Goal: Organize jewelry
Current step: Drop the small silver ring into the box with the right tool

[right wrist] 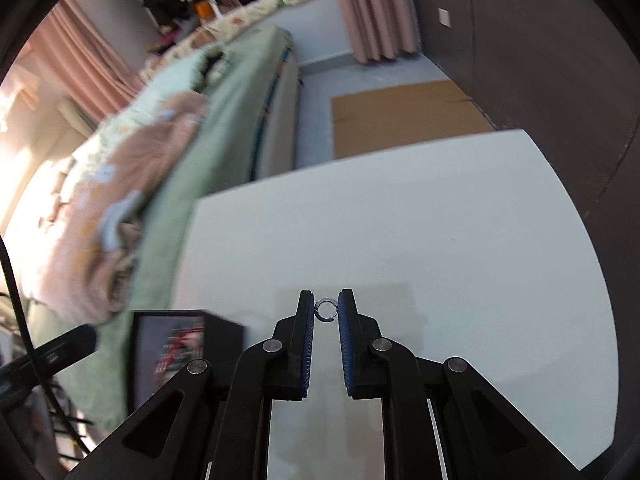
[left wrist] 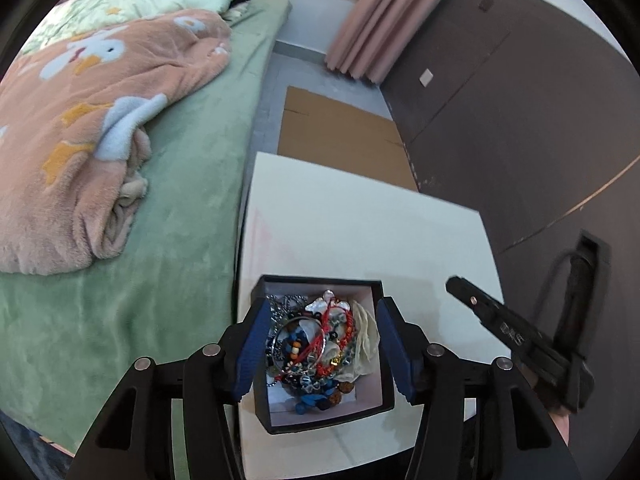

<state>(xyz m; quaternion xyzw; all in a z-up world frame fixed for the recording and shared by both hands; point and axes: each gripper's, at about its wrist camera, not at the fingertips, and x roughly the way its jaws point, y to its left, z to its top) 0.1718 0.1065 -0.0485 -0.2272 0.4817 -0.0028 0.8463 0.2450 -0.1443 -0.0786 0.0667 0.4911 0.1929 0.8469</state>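
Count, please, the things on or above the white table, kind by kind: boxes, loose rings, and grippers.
Black box holding a heap of jewelry, on the white table: 1
Small silver ring, pinched between the pads of the right gripper: 1
Grippers, the right one and the left gripper standing open over the box: 2
Total: 4

text: none legible | marking: small white print seen on the right gripper (left wrist: 516,330) finger in the left wrist view, too blurred to be read | labels, brands, numbers: none seen
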